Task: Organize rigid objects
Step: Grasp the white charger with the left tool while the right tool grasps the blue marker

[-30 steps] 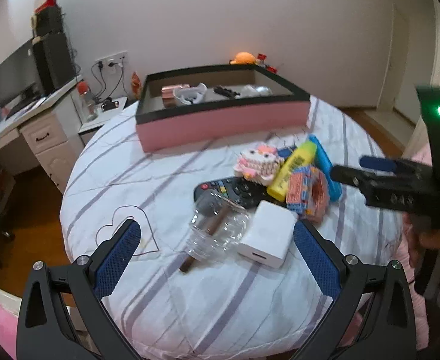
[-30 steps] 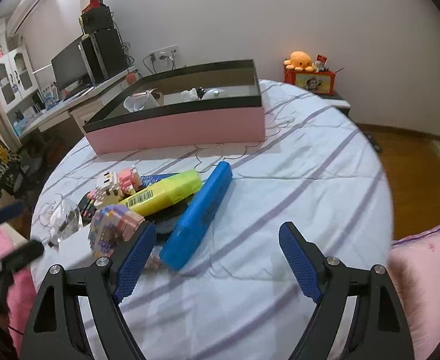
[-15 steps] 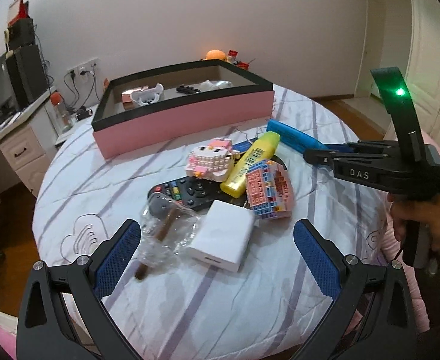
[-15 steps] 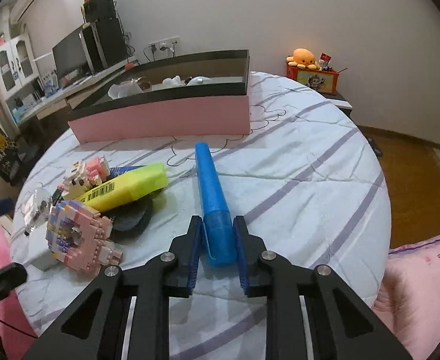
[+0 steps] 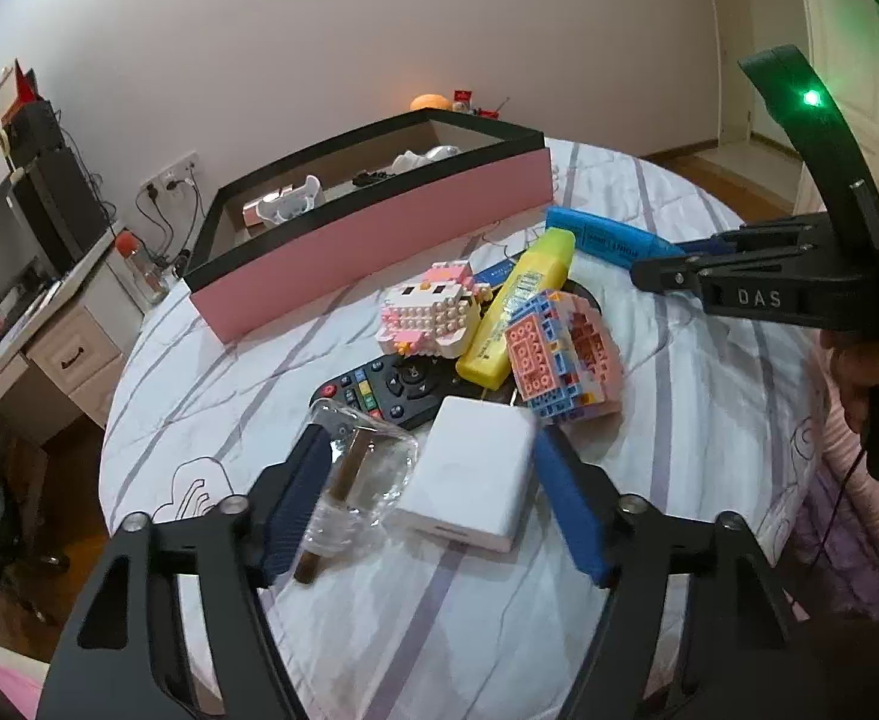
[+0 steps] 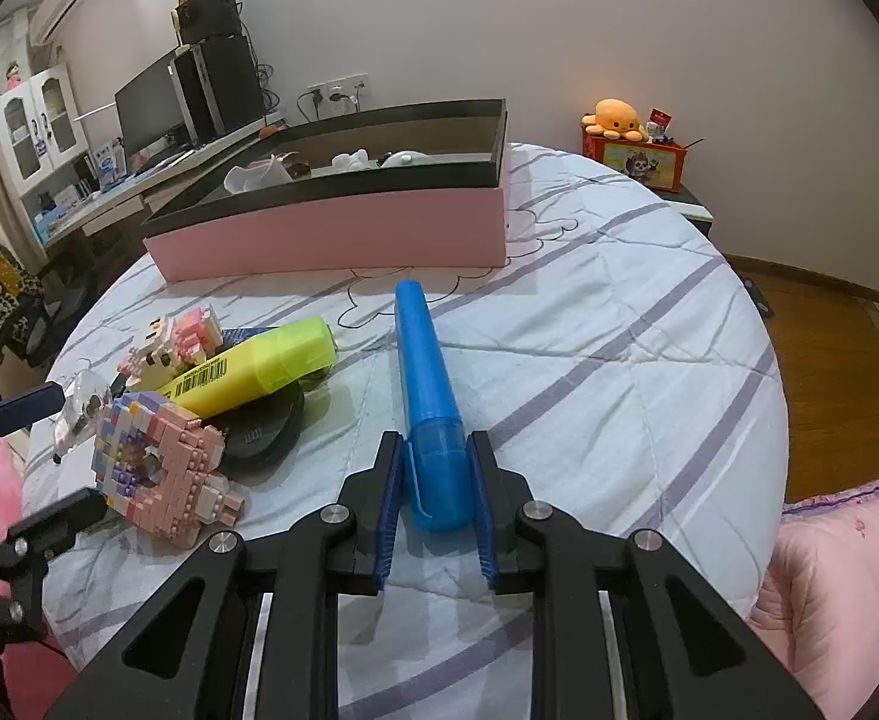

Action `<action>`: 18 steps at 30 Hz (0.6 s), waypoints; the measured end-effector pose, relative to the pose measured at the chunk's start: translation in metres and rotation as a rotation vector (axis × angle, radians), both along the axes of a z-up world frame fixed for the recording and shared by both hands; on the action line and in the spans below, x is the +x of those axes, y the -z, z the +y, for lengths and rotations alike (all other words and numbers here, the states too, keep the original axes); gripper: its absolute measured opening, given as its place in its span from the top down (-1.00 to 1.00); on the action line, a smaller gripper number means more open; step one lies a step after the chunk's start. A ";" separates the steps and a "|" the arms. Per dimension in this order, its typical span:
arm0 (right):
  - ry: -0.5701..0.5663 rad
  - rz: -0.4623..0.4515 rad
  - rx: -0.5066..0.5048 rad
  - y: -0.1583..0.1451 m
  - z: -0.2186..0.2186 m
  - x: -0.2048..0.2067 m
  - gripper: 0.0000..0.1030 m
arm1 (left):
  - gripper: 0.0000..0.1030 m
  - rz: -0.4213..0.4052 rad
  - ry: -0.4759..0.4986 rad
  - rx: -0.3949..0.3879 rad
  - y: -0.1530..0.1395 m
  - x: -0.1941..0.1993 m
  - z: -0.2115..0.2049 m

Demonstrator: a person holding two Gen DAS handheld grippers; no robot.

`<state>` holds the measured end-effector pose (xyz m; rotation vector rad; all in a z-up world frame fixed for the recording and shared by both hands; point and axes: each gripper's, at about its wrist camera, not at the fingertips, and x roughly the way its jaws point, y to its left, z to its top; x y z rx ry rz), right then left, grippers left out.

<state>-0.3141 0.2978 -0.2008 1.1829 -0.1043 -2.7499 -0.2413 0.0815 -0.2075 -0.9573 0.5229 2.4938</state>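
Note:
My right gripper point(image 6: 436, 480) is shut on the near end of a blue tube point(image 6: 424, 372), which lies on the striped sheet and points toward the pink box point(image 6: 331, 228). My left gripper point(image 5: 433, 498) hangs low over the sheet with its jaws closing. A clear dish holding a brown stick point(image 5: 361, 468) and a white box point(image 5: 472, 474) sit between its pads, which stand at their outer edges. Beyond them lie a black remote point(image 5: 391, 387), a yellow highlighter point(image 5: 517, 306), a pink-white brick figure point(image 5: 427, 315) and a pink-blue brick block point(image 5: 562, 354).
The pink box with a black rim point(image 5: 367, 234) stands at the back with several small items inside. A desk with a monitor point(image 6: 151, 108) is at the left. An orange plush point(image 6: 616, 117) is at the back right, a pink cushion point(image 6: 847, 570) at the right edge.
My left gripper has come closer to the pile and its jaws have narrowed around the clear dish and white box. My right gripper closed on the blue tube and has stayed put since.

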 end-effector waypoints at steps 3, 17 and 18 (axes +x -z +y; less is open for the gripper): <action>0.000 0.000 0.000 0.000 0.000 0.000 0.58 | -0.20 -0.060 0.051 0.049 -0.006 0.005 -0.002; 0.002 0.005 -0.004 0.001 0.001 -0.001 0.57 | 0.08 -0.169 -0.004 0.131 0.018 -0.014 -0.009; 0.002 0.002 -0.001 0.000 0.000 0.000 0.57 | 0.08 -0.165 -0.014 0.126 0.017 -0.014 -0.009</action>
